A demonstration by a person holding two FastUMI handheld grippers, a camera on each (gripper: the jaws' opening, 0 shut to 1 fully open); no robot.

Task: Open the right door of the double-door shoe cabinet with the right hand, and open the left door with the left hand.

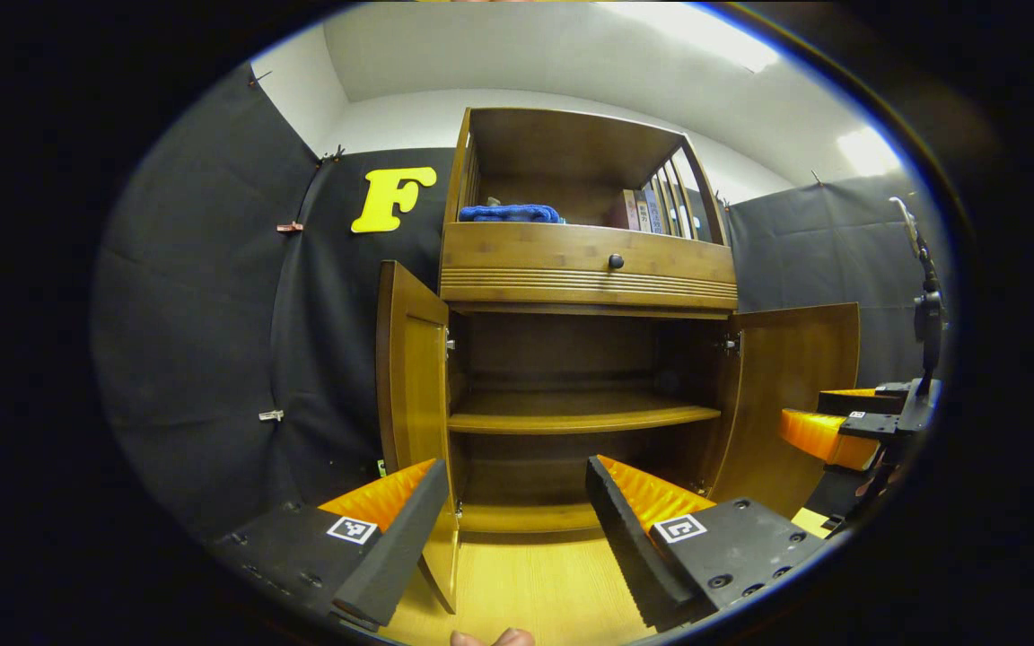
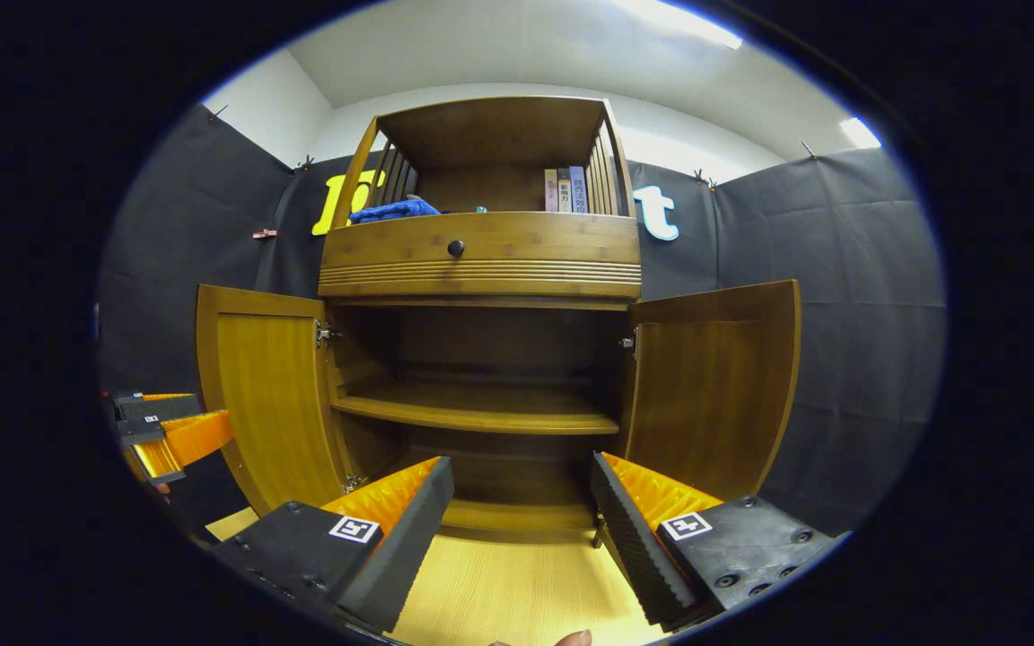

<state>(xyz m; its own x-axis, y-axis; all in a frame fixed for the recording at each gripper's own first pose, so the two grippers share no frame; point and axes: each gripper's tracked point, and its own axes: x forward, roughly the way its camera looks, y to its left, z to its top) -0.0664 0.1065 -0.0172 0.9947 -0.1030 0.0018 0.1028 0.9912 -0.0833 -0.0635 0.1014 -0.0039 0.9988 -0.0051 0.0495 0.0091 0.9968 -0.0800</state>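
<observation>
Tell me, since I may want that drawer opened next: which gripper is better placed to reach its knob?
Right, probably. In the right gripper view the drawer knob sits almost straight above the open right gripper. The open left gripper faces the cabinet from its left side, close to the left door.

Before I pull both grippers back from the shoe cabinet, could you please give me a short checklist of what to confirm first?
1. Left door swung open: ok.
2. Right door swung open: ok, it stands wide.
3. Left gripper free of the doors: ok, open with nothing between its fingers, though the left door's edge sits close by its left finger.
4. Right gripper free: ok, open and empty.
5. Inner shelf undisturbed: ok, bare and level.
6. Blue cloth and books up top in place: ok.
</observation>
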